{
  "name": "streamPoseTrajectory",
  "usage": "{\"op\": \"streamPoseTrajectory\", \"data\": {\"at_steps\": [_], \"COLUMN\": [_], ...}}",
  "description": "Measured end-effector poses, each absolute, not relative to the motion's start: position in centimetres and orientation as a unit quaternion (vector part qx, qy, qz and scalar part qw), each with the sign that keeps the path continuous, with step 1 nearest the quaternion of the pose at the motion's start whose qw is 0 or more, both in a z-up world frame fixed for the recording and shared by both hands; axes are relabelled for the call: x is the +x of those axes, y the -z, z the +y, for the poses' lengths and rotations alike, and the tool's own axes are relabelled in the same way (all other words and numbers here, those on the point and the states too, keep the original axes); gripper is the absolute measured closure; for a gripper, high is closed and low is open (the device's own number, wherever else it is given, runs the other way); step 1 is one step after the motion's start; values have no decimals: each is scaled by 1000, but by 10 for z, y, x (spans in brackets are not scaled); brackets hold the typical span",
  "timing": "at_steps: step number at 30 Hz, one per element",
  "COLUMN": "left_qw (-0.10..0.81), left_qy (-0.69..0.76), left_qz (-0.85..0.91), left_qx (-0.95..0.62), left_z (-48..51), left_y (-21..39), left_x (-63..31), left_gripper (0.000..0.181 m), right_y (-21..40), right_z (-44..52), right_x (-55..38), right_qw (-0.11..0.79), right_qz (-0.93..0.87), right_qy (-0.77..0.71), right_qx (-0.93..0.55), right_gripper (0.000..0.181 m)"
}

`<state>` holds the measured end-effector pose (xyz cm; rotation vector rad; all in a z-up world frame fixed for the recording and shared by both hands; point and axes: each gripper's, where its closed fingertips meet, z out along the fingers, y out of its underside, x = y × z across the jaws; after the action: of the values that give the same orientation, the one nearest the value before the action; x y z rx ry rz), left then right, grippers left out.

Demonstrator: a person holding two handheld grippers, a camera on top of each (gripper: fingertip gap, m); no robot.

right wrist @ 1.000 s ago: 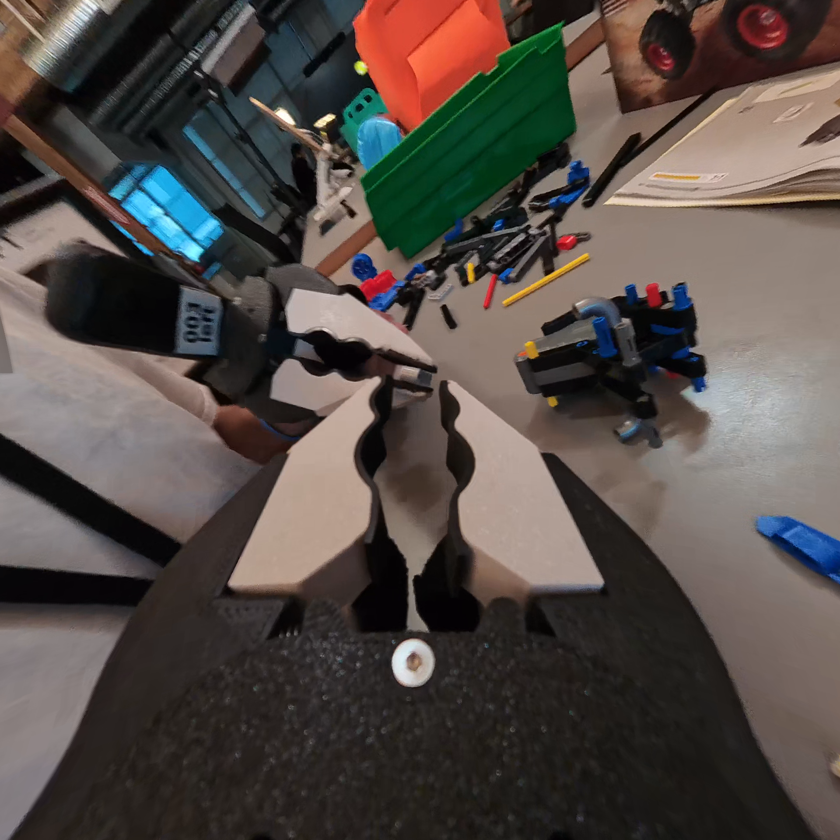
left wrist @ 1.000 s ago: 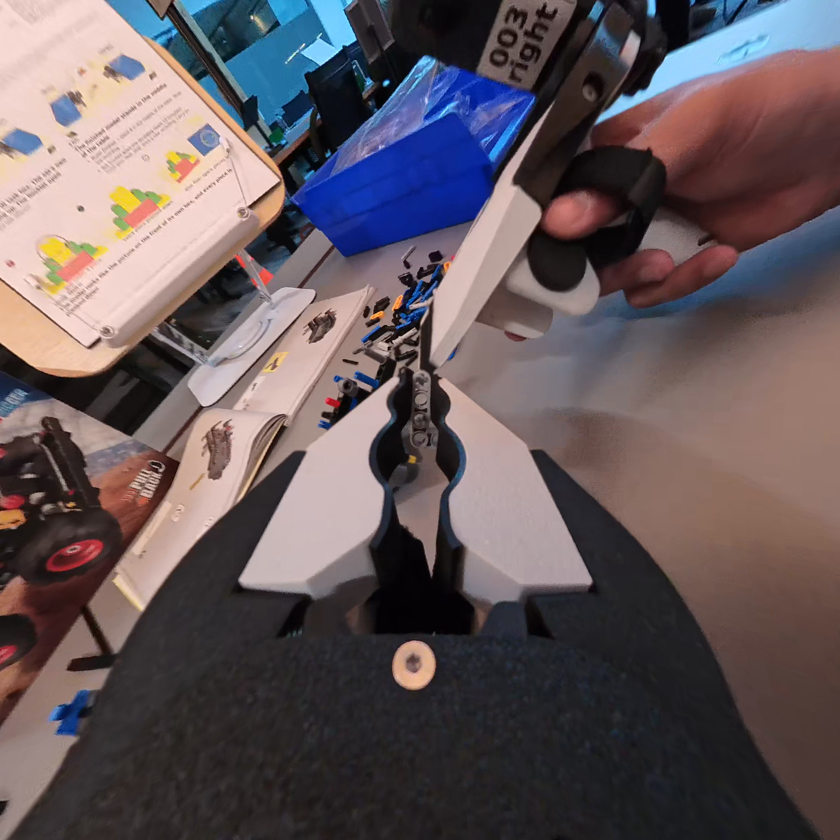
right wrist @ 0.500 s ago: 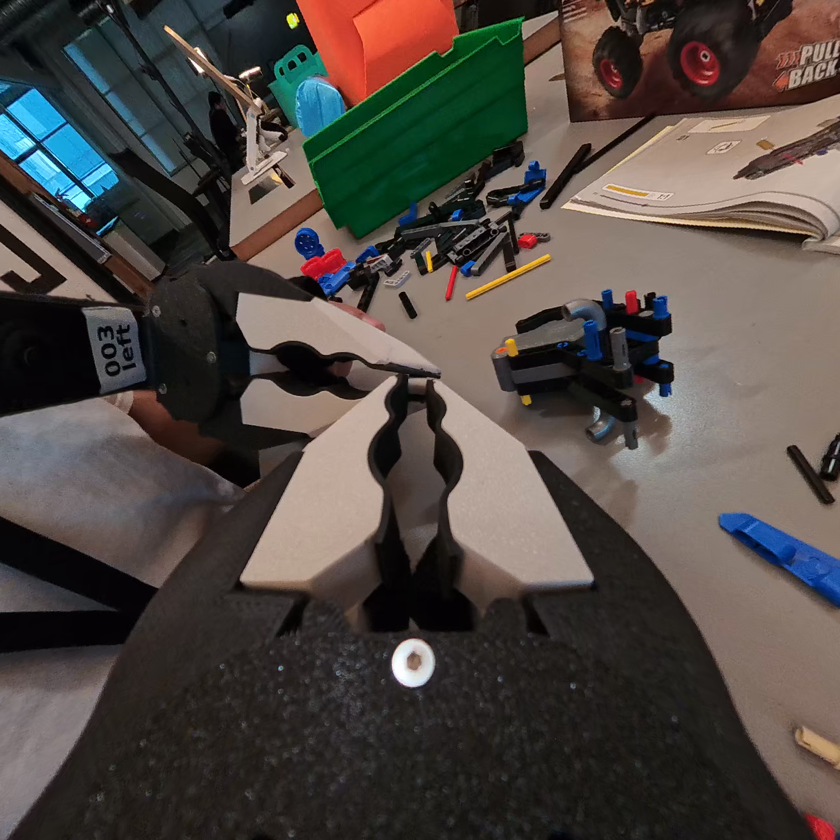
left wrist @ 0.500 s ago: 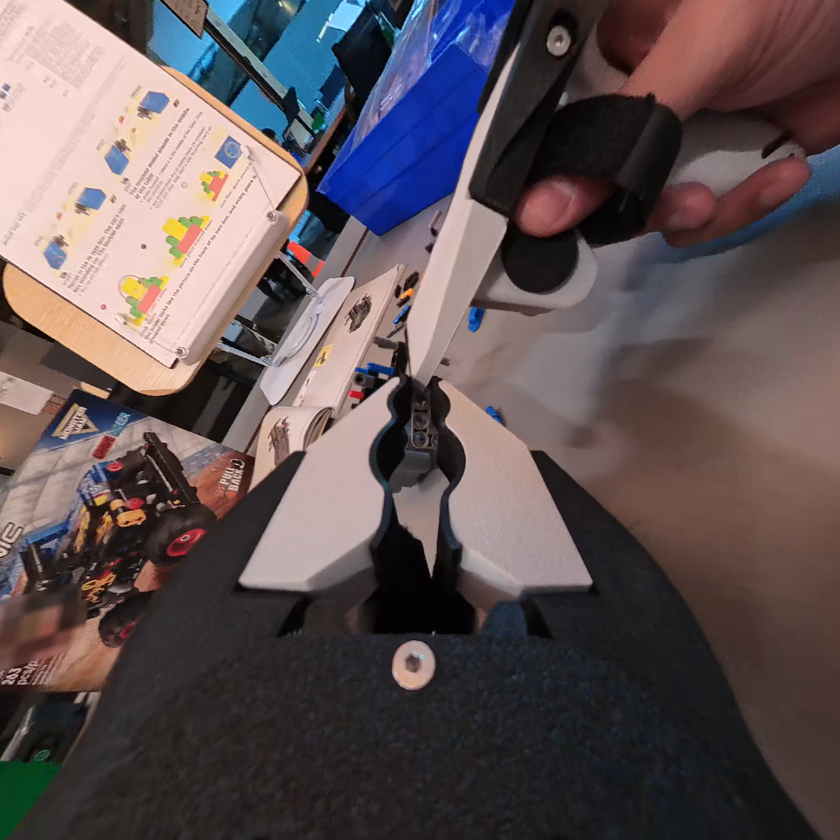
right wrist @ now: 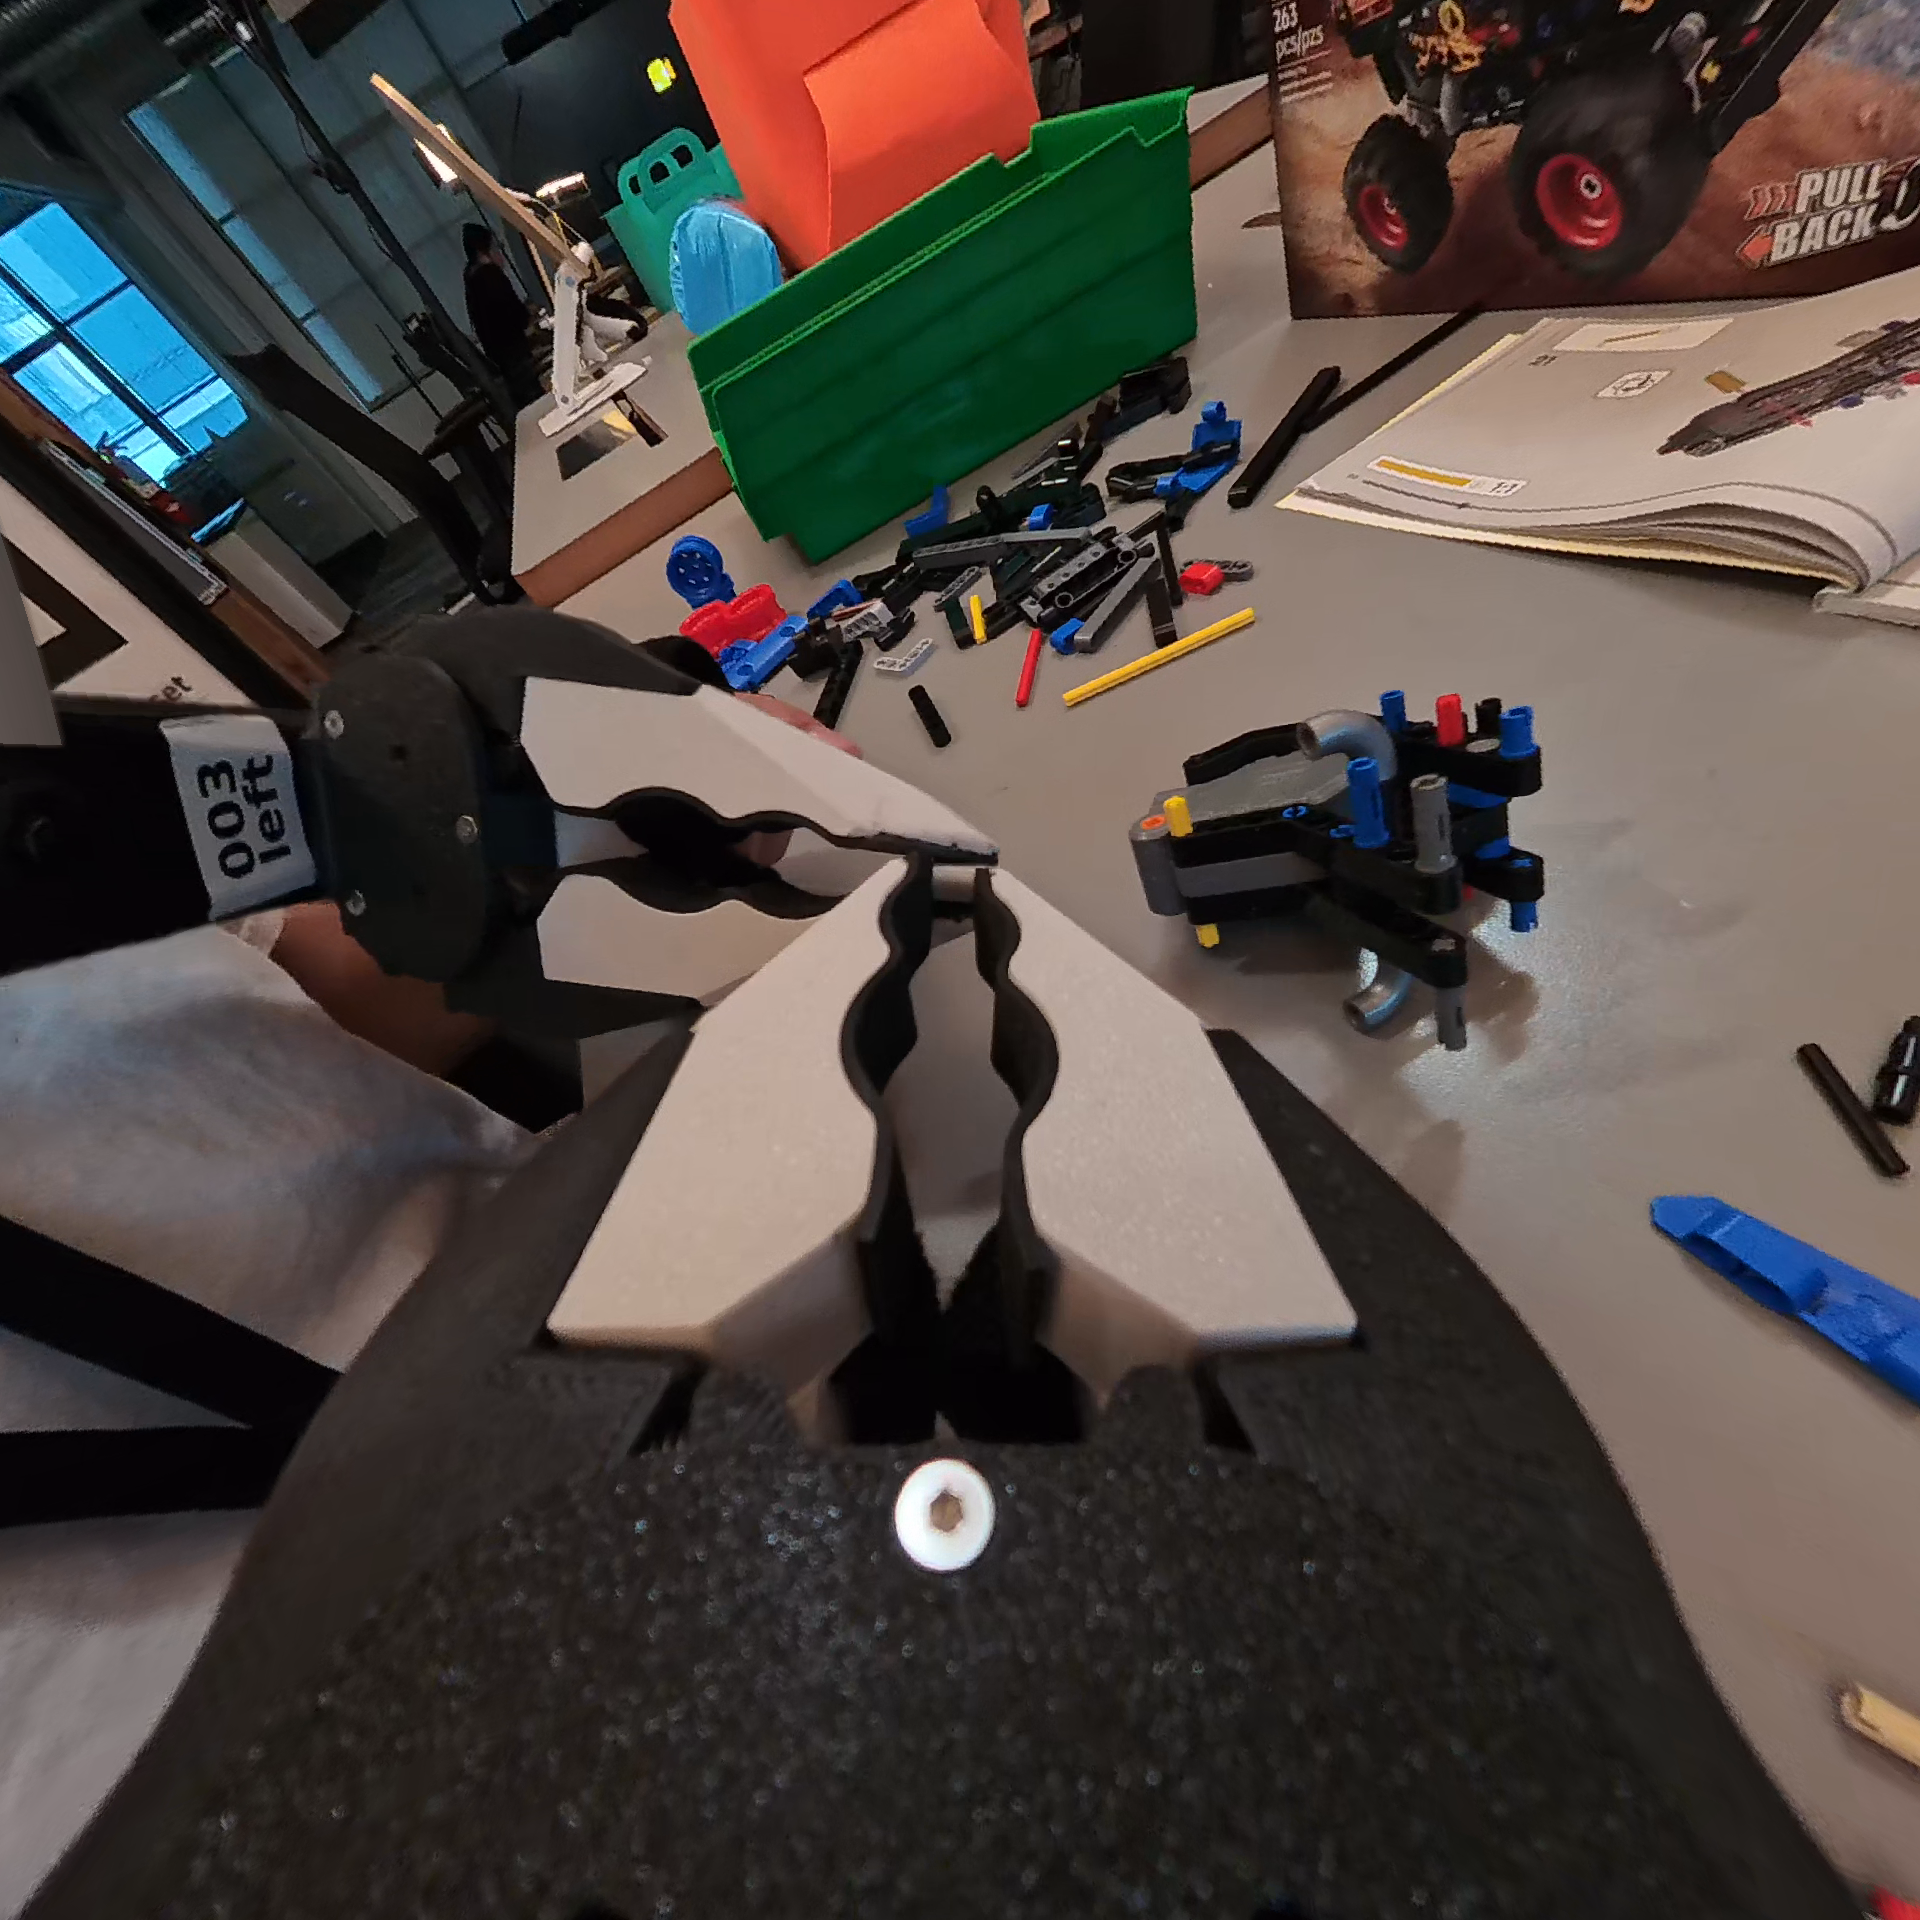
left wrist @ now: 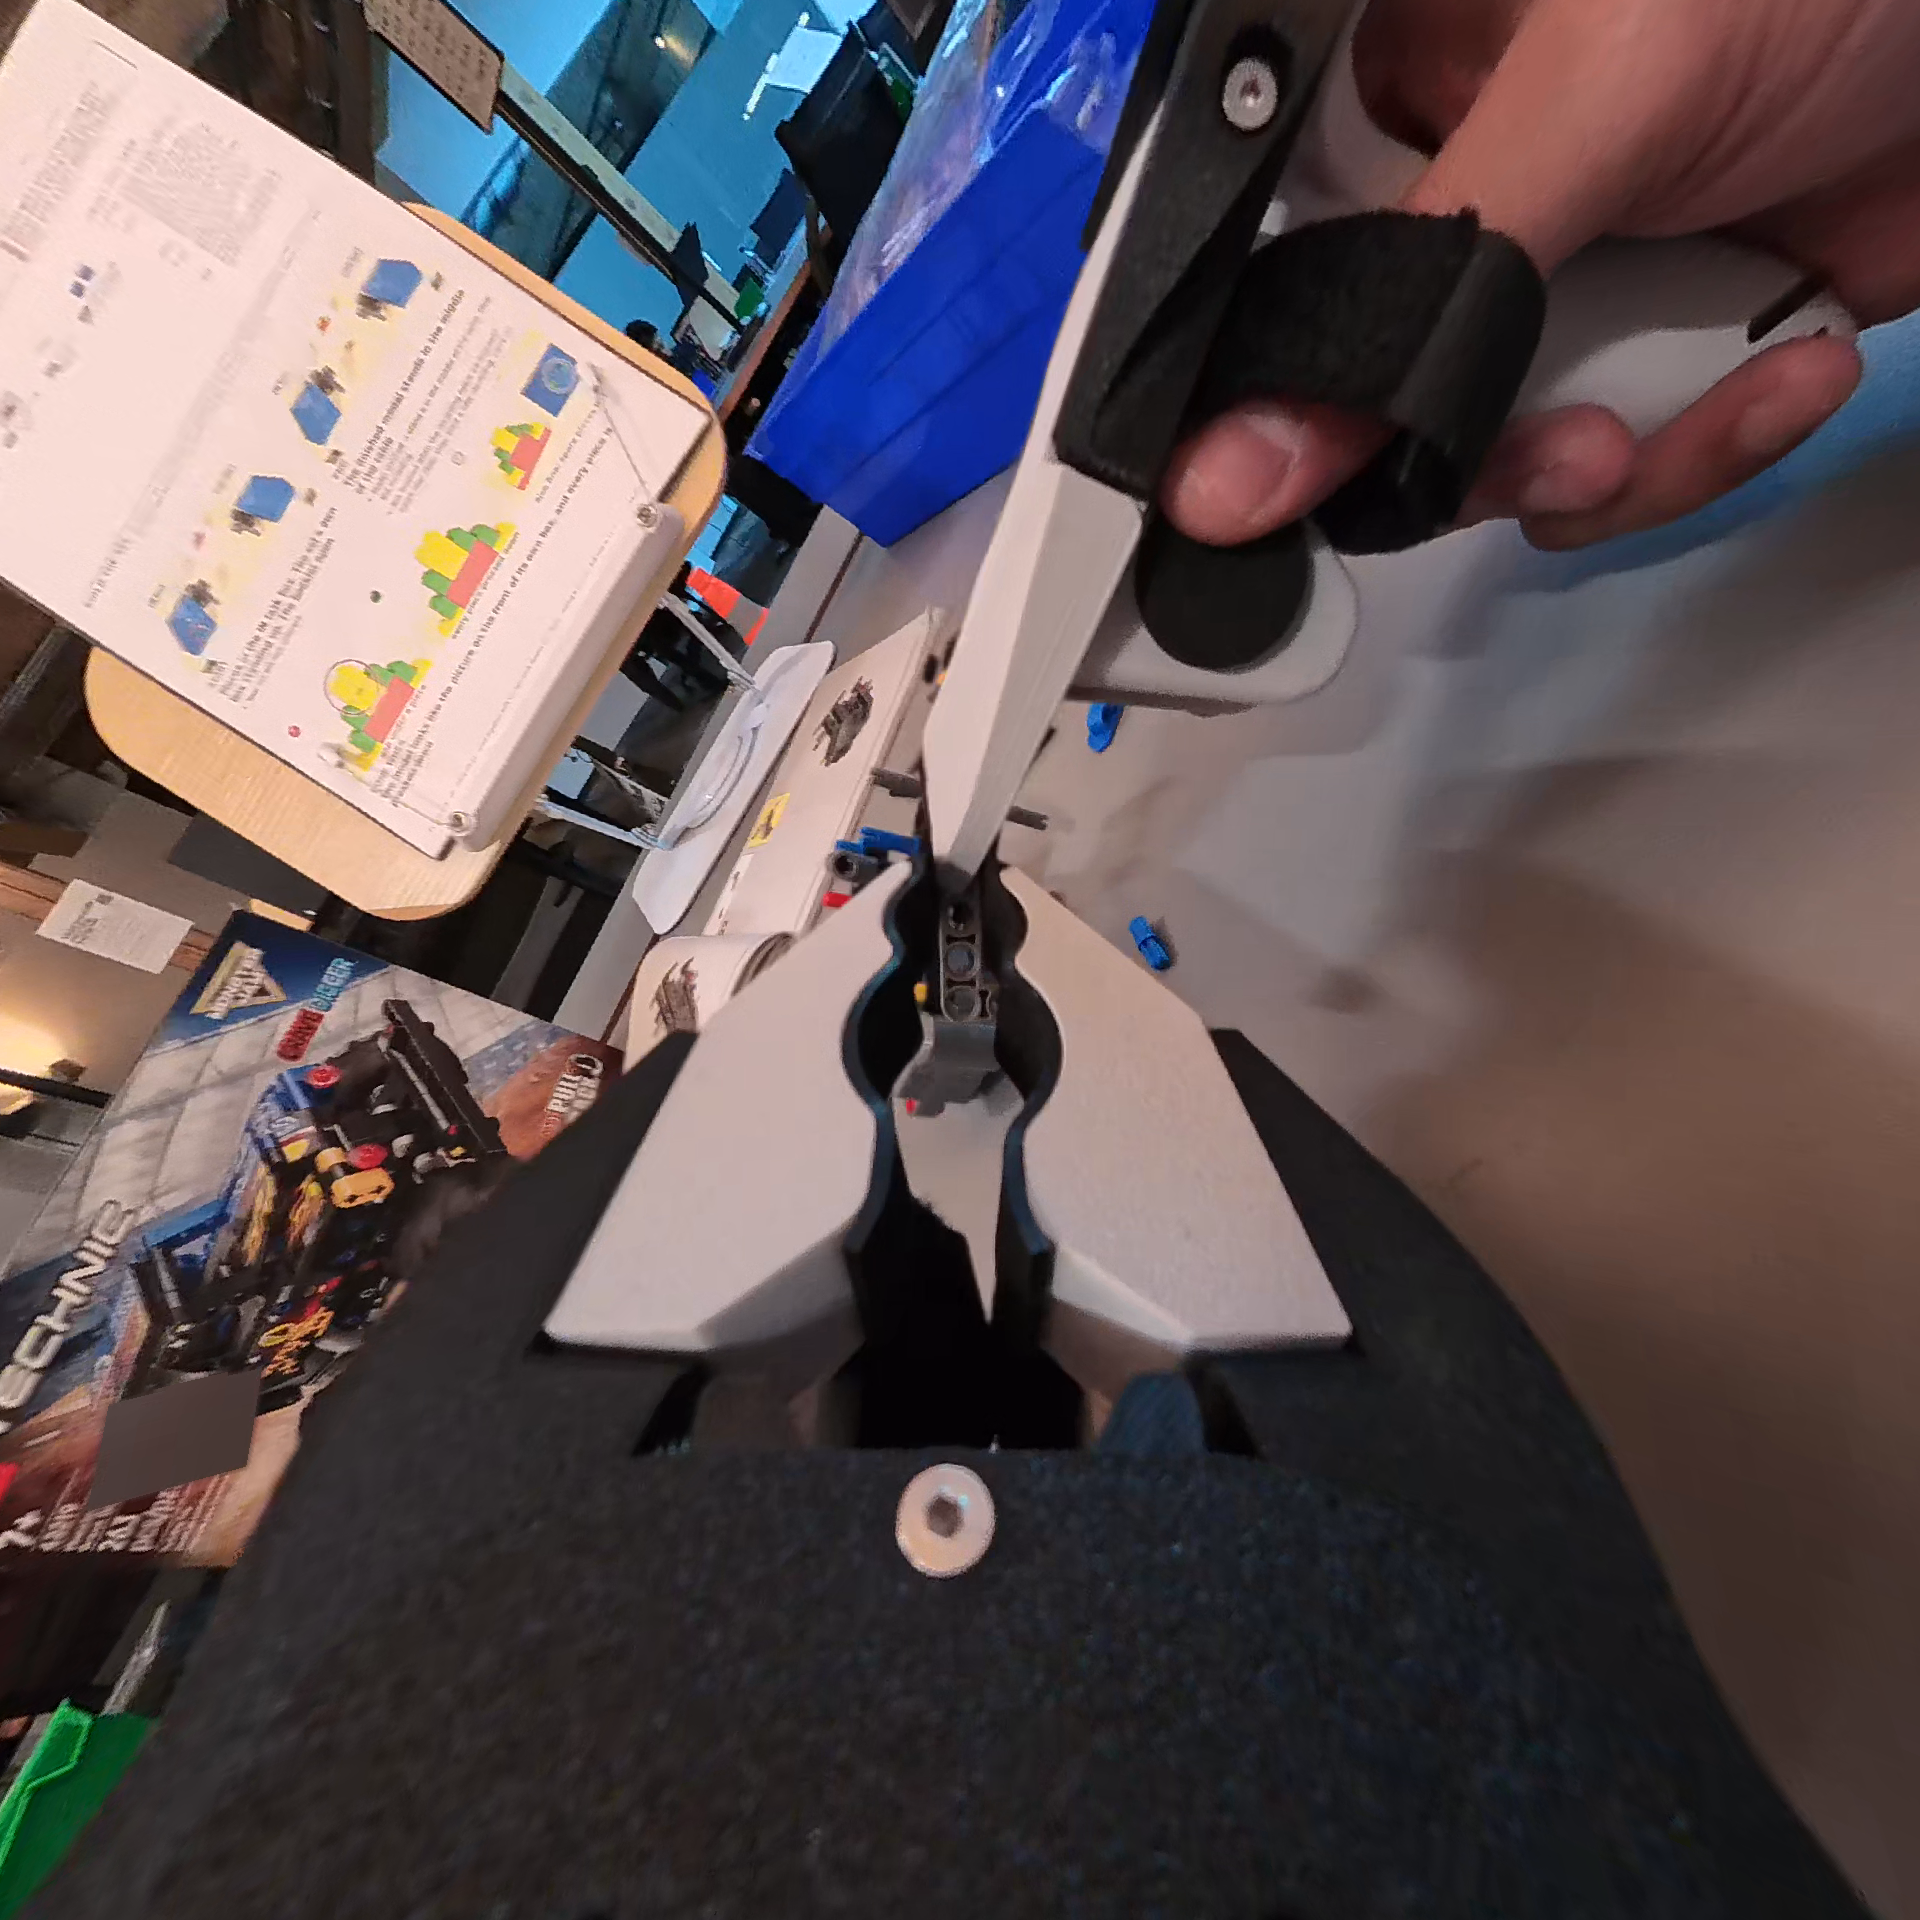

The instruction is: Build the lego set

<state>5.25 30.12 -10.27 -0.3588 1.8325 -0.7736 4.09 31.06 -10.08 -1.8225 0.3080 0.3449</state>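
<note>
Left gripper (left wrist: 951,904) clamped on grey beam (left wrist: 961,971), held above table (left wrist: 1558,1039). Right gripper (right wrist: 948,883) narrow, tips meeting beam end; grasp unclear. Part-built model (right wrist: 1351,862) on table, near loose parts (right wrist: 1039,582), beside booklet (right wrist: 1662,457).

1. A large open workshop or lab was indicated by dark ceiling ducts (right wrist: 62,42) and tall windows (right wrist: 114,343).
2. Several grey tables (right wrist: 1714,748) were seen, with plastic bins (right wrist: 935,353) set on them.
3. An instruction sheet was clipped to a stand (left wrist: 312,436).
4. A person (right wrist: 494,301) was seen at a far bench.
</note>
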Motion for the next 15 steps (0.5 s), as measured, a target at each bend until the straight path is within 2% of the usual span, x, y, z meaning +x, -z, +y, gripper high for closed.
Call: {"op": "streamPoseTrajectory", "data": {"at_steps": [4, 6, 8, 15], "left_qw": [481, 469, 459, 362], "left_qy": [386, 405, 418, 543], "left_qz": [768, 762, 755, 718], "left_qx": [-171, -188, -211, -240], "left_z": [302, 315, 335, 371], "left_y": [98, 91, 83, 46], "left_x": [46, 44, 45, 51], "left_gripper": [176, 176, 176, 176], "right_y": [93, 88, 88, 110], "right_z": [310, 305, 295, 279], "right_x": [36, 43, 54, 72], "right_qw": [606, 616, 616, 549], "right_qz": [124, 114, 98, -35], "right_qy": [-187, -172, -137, -40], "right_qx": [-763, -760, -769, -834], "right_gripper": [169, 161, 162, 144]}}
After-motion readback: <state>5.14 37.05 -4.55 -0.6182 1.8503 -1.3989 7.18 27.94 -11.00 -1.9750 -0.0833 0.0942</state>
